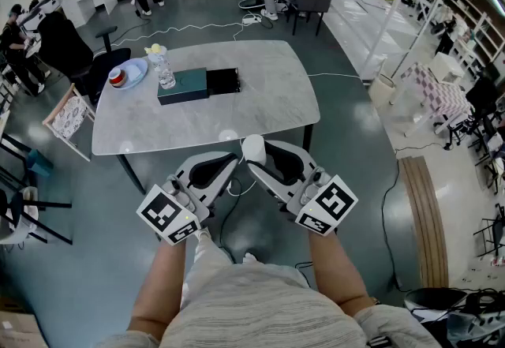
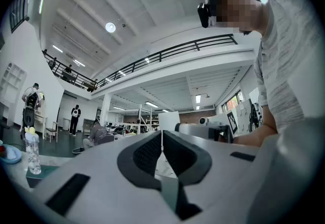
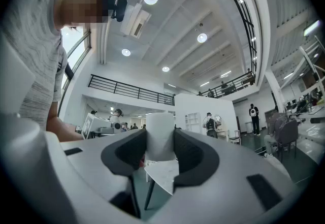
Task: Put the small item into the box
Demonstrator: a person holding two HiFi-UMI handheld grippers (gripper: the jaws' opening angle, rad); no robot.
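A small white cylinder [image 1: 253, 148] is clamped between the pads of my right gripper [image 1: 254, 155], held in the air just before the table's near edge. In the right gripper view the cylinder [image 3: 159, 136] stands upright between both dark pads, which press on its sides. My left gripper [image 1: 233, 159] hangs beside it on the left, jaws shut with nothing in them; in the left gripper view its tips [image 2: 162, 135] meet. A dark green box [image 1: 182, 86] lies on the far left part of the grey table [image 1: 268, 106], its black drawer [image 1: 222, 80] pulled out to the right.
A clear water bottle [image 1: 165, 70] and a blue plate [image 1: 129, 73] with a red item stand left of the box. Chairs ring the table, one at the far left [image 1: 69, 116]. A white cable [image 1: 189, 29] runs over the floor beyond. People stand in the background.
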